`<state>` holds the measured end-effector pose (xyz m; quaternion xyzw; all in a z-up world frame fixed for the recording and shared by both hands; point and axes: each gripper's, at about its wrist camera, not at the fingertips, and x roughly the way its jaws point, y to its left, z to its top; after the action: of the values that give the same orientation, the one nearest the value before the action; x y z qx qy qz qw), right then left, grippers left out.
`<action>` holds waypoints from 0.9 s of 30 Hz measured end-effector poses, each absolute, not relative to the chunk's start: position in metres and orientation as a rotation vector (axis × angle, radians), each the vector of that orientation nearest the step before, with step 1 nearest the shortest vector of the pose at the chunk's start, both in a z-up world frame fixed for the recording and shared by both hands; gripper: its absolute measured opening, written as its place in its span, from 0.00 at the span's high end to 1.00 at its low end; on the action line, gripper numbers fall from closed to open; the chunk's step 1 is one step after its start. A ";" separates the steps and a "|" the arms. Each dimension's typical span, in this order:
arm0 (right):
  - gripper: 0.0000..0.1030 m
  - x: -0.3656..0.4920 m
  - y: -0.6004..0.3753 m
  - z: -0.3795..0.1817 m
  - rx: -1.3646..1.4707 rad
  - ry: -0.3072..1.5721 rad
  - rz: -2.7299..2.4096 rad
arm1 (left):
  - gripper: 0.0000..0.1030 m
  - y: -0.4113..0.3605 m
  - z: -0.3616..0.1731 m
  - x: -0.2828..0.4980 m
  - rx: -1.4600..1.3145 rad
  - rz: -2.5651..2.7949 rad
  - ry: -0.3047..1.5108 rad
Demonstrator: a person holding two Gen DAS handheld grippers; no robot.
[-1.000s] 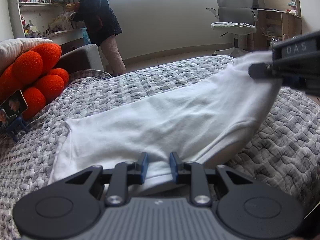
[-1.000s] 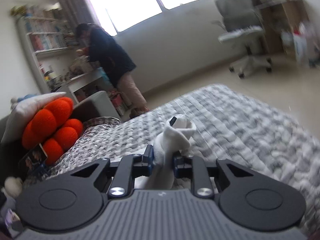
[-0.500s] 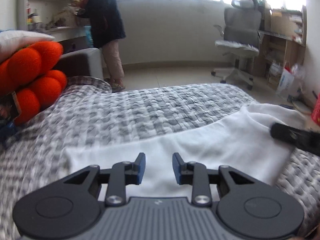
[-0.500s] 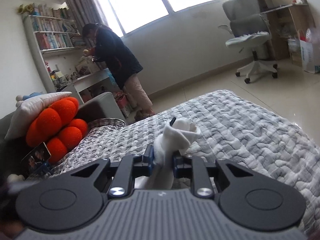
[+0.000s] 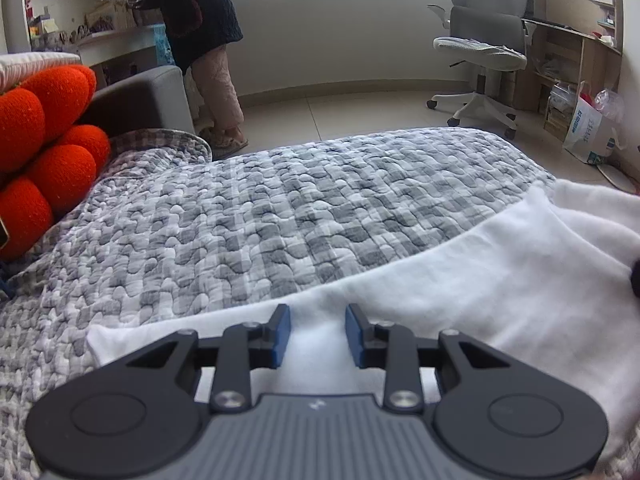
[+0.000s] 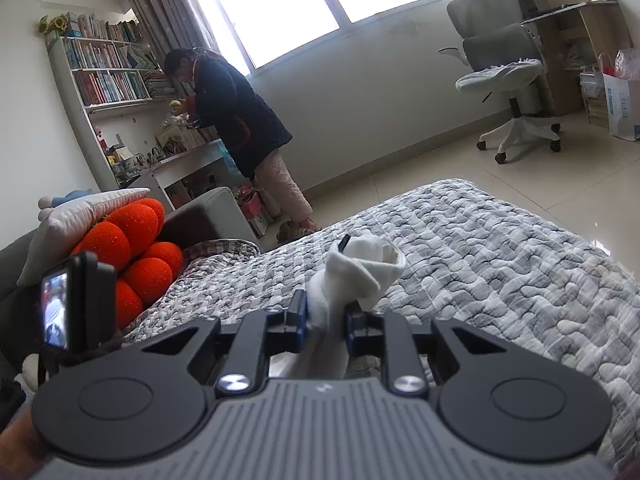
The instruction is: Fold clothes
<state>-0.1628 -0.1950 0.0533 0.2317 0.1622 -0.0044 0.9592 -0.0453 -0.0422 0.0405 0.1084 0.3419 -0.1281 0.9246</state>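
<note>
Since the earlier frame the left gripper [image 5: 317, 334] had let go, its jaws just opening — spread above the white garment [image 5: 460, 308] on the bed [image 5: 260, 208]. Right gripper [image 6: 325, 322] pinched a bunched corner.

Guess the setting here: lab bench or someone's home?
Most likely a home, a lived-in bedroom or study. The white garment lies on a quilted grey checked bed cover, with a full bookshelf on the wall and an office chair by a desk near the window.
</note>
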 end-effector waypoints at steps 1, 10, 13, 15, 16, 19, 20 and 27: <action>0.78 -0.163 -0.196 0.053 0.472 0.330 -0.009 | 0.70 -0.042 0.041 -0.050 0.229 -0.268 0.698; 0.78 -0.165 -0.198 0.054 0.494 0.325 -0.010 | 0.70 -0.046 0.041 -0.110 0.354 -0.293 0.652; 0.78 -0.166 -0.197 0.055 0.498 0.318 -0.004 | 0.70 -0.048 0.034 -0.119 0.396 -0.299 0.638; 0.78 -0.166 -0.196 0.055 0.494 0.318 -0.001 | 0.70 -0.046 0.030 -0.120 0.394 -0.294 0.629; 0.78 -0.166 -0.195 0.056 0.491 0.317 -0.001 | 0.70 -0.046 0.032 -0.121 0.393 -0.293 0.628; 0.78 -0.167 -0.196 0.056 0.493 0.315 -0.003 | 0.70 -0.046 0.037 -0.128 0.395 -0.296 0.628; 0.78 -0.167 -0.197 0.056 0.495 0.316 -0.004 | 0.70 -0.046 0.037 -0.133 0.400 -0.303 0.629; 0.78 -0.167 -0.195 0.057 0.487 0.317 0.002 | 0.70 -0.046 0.031 -0.152 0.432 -0.305 0.623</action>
<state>-0.1666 -0.1947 0.0565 0.2400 0.1563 0.0008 0.9581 -0.1518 -0.0464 0.0306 0.2102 0.3030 -0.1484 0.9176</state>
